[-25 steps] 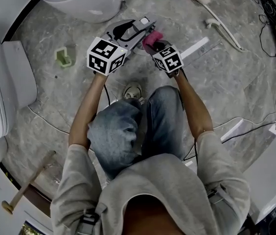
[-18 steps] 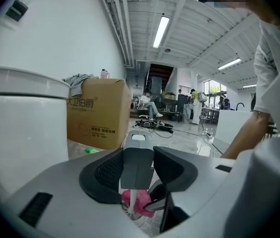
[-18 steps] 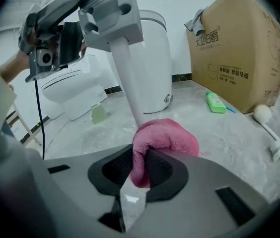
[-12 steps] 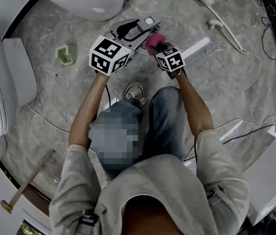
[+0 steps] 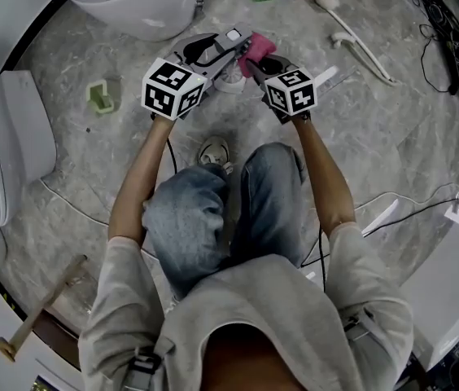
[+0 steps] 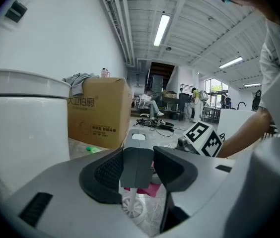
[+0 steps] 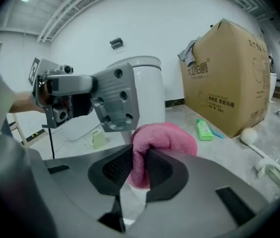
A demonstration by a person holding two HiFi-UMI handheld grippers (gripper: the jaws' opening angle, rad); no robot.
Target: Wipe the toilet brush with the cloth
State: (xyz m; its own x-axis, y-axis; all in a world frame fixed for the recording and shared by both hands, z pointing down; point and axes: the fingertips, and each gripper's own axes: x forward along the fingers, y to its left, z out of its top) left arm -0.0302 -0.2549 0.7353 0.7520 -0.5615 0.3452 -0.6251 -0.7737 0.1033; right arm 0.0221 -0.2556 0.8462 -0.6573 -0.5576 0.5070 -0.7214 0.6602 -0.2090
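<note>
Left hand-held gripper [image 6: 136, 175] is clamped on the grey handle of the toilet brush [image 6: 138, 145], held upright above the floor [image 5: 376, 137]. Right hand-held gripper [image 7: 139, 162] pinches the folded pink cloth [image 7: 166, 137] just beside the handle; contact unclear. Judgement: wiping is under way at the top, and the white stem and head are not yet done.

So the head cam sits up top, staring steeply down past my knees at the floor [image 5: 376, 153], with my left gripper [image 5: 231, 43] and right gripper [image 5: 260, 62] close under it. Left gripper cam rides low, looking along its jaws toward the cardboard box [image 6: 100, 113]. Right gripper cam faces across at the toilet [image 7: 147, 83]. Both gripper cams share that box, and all three catch the pink cloth [image 7: 162, 138].
</note>
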